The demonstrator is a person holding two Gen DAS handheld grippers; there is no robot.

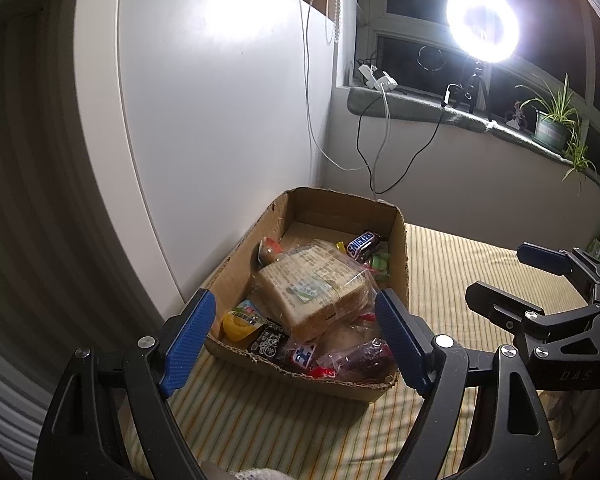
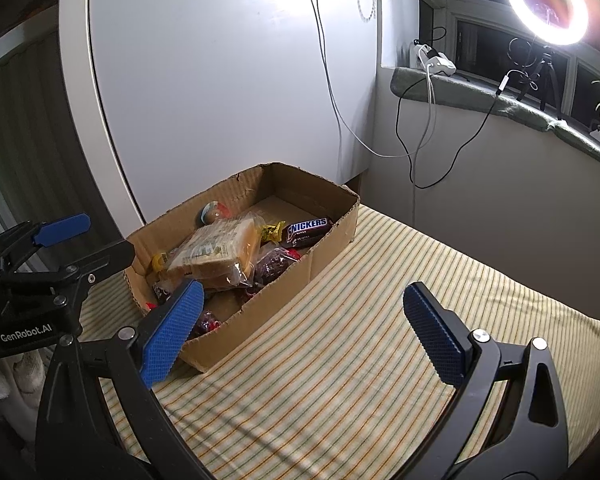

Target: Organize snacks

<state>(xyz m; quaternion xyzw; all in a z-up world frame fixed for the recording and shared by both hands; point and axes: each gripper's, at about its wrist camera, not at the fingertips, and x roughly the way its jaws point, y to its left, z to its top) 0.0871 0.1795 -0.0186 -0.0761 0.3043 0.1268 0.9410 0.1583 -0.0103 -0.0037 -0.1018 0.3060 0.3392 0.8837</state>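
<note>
A cardboard box (image 1: 398, 264) (image 2: 332, 236) sits on the striped cloth against the white panel. It holds several snacks: a bagged sandwich (image 1: 316, 284) (image 2: 216, 252) on top, a Snickers bar (image 1: 362, 243) (image 2: 306, 229), a yellow jelly cup (image 1: 240, 322), dark wrapped packs (image 1: 360, 360). My left gripper (image 1: 296, 316) is open and empty, held just before the box's near end. My right gripper (image 2: 304, 308) is open and empty, to the right of the box over the cloth. It also shows in the left wrist view (image 1: 512, 276).
The striped cloth (image 2: 360, 340) covers the table. The white panel (image 1: 220, 100) stands behind the box. Cables (image 1: 376, 152) hang from the windowsill, which carries a ring light (image 1: 482, 22) and a potted plant (image 1: 552, 120).
</note>
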